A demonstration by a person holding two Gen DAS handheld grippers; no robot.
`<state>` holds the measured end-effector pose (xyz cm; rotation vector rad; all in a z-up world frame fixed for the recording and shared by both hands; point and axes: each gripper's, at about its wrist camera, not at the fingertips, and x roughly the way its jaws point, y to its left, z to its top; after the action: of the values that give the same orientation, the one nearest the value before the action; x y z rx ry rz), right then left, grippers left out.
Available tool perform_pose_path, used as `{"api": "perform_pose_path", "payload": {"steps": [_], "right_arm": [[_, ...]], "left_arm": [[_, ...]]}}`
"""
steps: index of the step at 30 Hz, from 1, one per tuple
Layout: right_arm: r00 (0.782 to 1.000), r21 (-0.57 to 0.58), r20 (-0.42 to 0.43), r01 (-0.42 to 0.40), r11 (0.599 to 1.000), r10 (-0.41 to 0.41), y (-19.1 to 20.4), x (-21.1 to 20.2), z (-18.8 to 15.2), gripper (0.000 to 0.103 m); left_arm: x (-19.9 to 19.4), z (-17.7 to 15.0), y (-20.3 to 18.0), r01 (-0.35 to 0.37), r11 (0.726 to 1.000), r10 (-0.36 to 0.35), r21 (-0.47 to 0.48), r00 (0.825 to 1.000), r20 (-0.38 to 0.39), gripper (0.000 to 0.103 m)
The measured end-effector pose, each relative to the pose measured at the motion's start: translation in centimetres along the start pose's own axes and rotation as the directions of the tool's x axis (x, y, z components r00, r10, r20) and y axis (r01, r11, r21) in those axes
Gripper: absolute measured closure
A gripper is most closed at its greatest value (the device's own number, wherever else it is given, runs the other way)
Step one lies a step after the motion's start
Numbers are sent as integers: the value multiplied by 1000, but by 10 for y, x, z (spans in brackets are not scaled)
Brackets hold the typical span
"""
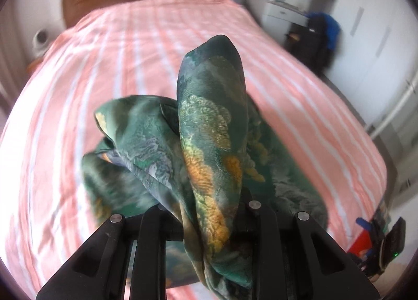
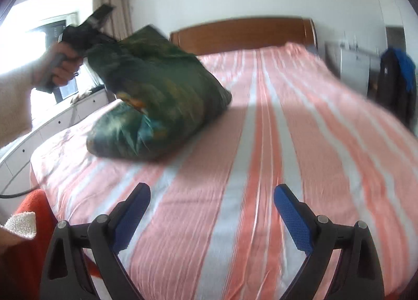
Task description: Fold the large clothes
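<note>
A large dark green garment [image 1: 209, 148] with yellow and grey floral print hangs bunched from my left gripper [image 1: 206, 211], whose jaws are shut on it above the bed. In the right wrist view the same garment [image 2: 156, 106] hangs from the left gripper [image 2: 88, 35] at the upper left, its lower end resting on the bed. My right gripper [image 2: 211, 205] is open and empty, its blue pads [image 2: 292, 219] spread wide over the near part of the bed, well to the right of the garment.
The bed [image 2: 274, 143] has a pink and white striped sheet and a wooden headboard [image 2: 243, 33]. A white dresser [image 2: 52, 127] stands at the left by a bright window. A dark chair with blue clothing [image 2: 399, 77] stands at the right. An orange towel [image 2: 28, 221] lies at the near left.
</note>
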<state>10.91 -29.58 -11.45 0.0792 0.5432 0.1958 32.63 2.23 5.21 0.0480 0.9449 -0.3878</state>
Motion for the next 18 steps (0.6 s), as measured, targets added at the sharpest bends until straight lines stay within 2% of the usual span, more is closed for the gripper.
{"api": "perform_pose_path", "payload": {"steps": [5,8,13,16,18], "right_arm": [[1000,-25,-7,-2,1000,2,0,10,3,8],[999,-49,-38,-7,999,5,5,16,-5,8],[997,-47,-76,-10,999,6,10,28,-10,8],[996,-54,-86,-12,998,8,12,34,-10,8],[995,-59,-96,-19,998,14,16,34,-14,8]], "left_arm": [[22,-32,56,-30,991,29,-128,999,-14,80],[34,-54,85,-37,978,34,-206,999,-19,79],[70,-91,118,23,929,-33,-369,999,-22,71],[76,-99,128,60,911,-65,-407,998,2,69],[77,-100,129,69,909,-75,-410,997,0,67]]}}
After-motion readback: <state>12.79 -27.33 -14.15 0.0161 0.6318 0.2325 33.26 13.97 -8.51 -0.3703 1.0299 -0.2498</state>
